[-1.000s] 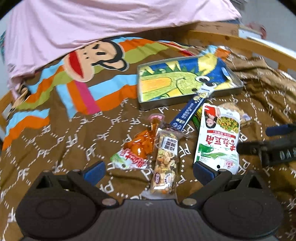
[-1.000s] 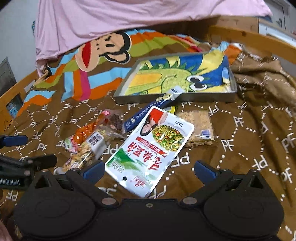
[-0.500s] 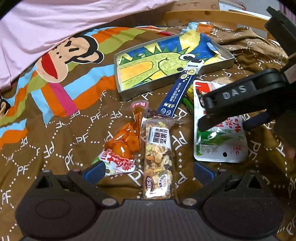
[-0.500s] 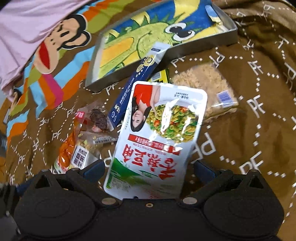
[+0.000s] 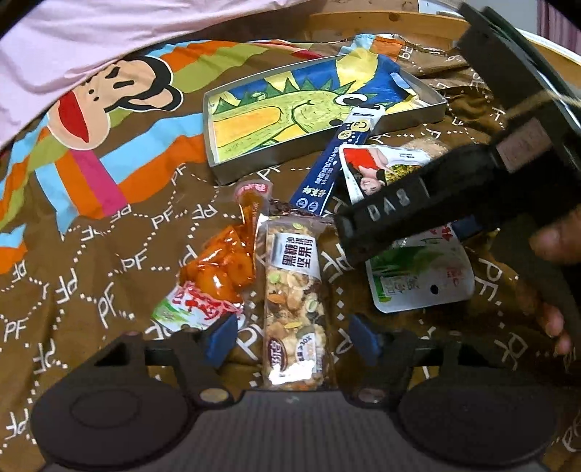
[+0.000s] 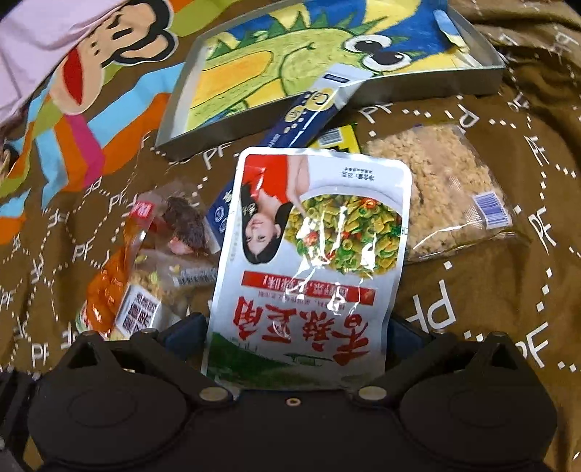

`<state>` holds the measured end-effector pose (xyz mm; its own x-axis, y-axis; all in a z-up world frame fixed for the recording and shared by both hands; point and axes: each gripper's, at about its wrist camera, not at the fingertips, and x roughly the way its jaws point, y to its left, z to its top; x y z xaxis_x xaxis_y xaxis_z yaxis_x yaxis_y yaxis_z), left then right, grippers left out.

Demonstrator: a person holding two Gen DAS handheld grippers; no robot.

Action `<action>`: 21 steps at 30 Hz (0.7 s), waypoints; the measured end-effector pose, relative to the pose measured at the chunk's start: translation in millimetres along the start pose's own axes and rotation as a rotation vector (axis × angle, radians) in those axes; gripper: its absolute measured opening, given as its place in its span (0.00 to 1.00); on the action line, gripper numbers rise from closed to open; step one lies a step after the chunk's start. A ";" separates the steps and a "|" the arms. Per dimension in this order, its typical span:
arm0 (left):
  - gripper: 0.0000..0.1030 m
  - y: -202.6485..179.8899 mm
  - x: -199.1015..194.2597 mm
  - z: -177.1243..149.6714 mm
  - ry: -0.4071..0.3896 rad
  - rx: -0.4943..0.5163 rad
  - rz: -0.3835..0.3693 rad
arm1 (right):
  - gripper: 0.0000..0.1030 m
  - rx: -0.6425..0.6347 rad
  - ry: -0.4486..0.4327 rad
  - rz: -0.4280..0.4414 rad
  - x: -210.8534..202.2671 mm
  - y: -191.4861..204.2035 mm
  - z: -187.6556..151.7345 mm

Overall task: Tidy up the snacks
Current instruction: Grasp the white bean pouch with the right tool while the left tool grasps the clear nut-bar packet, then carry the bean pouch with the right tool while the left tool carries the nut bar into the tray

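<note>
A clear nut bar (image 5: 294,301) lies between my left gripper's (image 5: 292,336) blue pads, which stand a little apart from its sides. An orange snack pack (image 5: 214,272) lies left of it. My right gripper (image 6: 296,337) has closed in around the near end of the white and green pouch (image 6: 312,254), whose edges reach both pads; the pouch also shows in the left wrist view (image 5: 417,287), under the right gripper's body. A blue stick pack (image 5: 337,163) leans on the dinosaur tin tray (image 5: 254,165). A clear crumb pack (image 6: 446,188) lies right of the pouch.
The snacks lie on a brown blanket (image 5: 90,290) with a monkey print. A pink sheet (image 5: 109,36) covers the far side. A wooden rail (image 5: 381,21) runs behind the tray. A small dark snack pack (image 6: 181,221) lies left of the pouch.
Both grippers moved down and forward onto the snacks. The left jaws narrowed around the nut bar. The right jaws closed in on the white pouch's near end.
</note>
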<state>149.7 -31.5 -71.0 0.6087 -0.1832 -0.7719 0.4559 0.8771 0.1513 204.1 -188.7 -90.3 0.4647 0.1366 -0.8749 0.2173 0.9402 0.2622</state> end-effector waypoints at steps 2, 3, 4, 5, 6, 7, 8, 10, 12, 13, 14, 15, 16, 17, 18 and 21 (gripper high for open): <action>0.60 0.7 0.3 -1.1 -0.010 -0.003 -0.009 | 0.93 -0.045 -0.013 -0.005 -3.1 -0.6 -4.7; 0.58 0.9 1.5 -1.4 -0.010 -0.004 -0.013 | 0.93 -0.063 -0.017 0.001 -4.5 -2.0 -8.2; 0.53 0.5 3.0 -1.0 -0.004 -0.010 -0.017 | 0.93 -0.080 -0.023 0.006 -6.2 -4.2 -11.7; 0.49 0.6 4.8 -0.4 0.003 -0.017 -0.022 | 0.93 -0.097 -0.027 0.007 -7.7 -5.4 -14.1; 0.48 0.4 6.2 0.3 0.010 -0.027 -0.029 | 0.93 -0.116 -0.032 0.005 -9.8 -7.0 -18.5; 0.48 0.2 6.8 1.0 0.014 -0.035 -0.027 | 0.92 -0.128 -0.034 -0.005 -12.1 -9.7 -20.7; 0.47 0.4 7.6 1.7 0.014 -0.046 -0.025 | 0.92 -0.131 -0.036 -0.013 -14.9 -12.7 -22.6; 0.46 2.2 9.9 2.2 0.019 -0.069 -0.024 | 0.92 -0.141 -0.031 -0.015 -20.0 -15.6 -25.6; 0.46 4.8 14.8 2.9 0.036 -0.092 -0.033 | 0.93 -0.170 -0.023 -0.016 -18.9 -12.0 -25.5; 0.46 6.1 17.3 2.8 0.044 -0.103 -0.036 | 0.94 -0.180 -0.025 -0.019 -16.9 -11.1 -25.3; 0.46 8.5 20.3 2.4 0.054 -0.122 -0.041 | 0.95 -0.179 -0.028 -0.024 -14.7 -11.1 -24.8; 0.46 10.2 22.4 2.0 0.060 -0.136 -0.044 | 0.95 -0.174 -0.027 -0.026 -12.9 -11.8 -24.1; 0.46 11.4 23.9 1.3 0.065 -0.149 -0.047 | 0.95 -0.169 -0.028 -0.027 -11.7 -12.5 -23.5; 0.46 13.2 24.9 1.0 0.067 -0.162 -0.051 | 0.94 -0.166 -0.031 -0.025 -11.2 -13.0 -23.4; 0.45 14.2 25.2 0.8 0.067 -0.170 -0.054 | 0.93 -0.163 -0.032 -0.024 -11.0 -13.3 -23.0; 0.40 17.1 22.6 1.1 0.068 -0.193 -0.059 | 0.91 -0.144 -0.037 -0.018 -14.3 -15.5 -23.6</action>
<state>172.0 -21.1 -85.1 0.5365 -0.2119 -0.8169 0.3527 0.9357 -0.0110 173.8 -197.9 -91.5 0.4942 0.1104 -0.8623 0.1012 0.9779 0.1832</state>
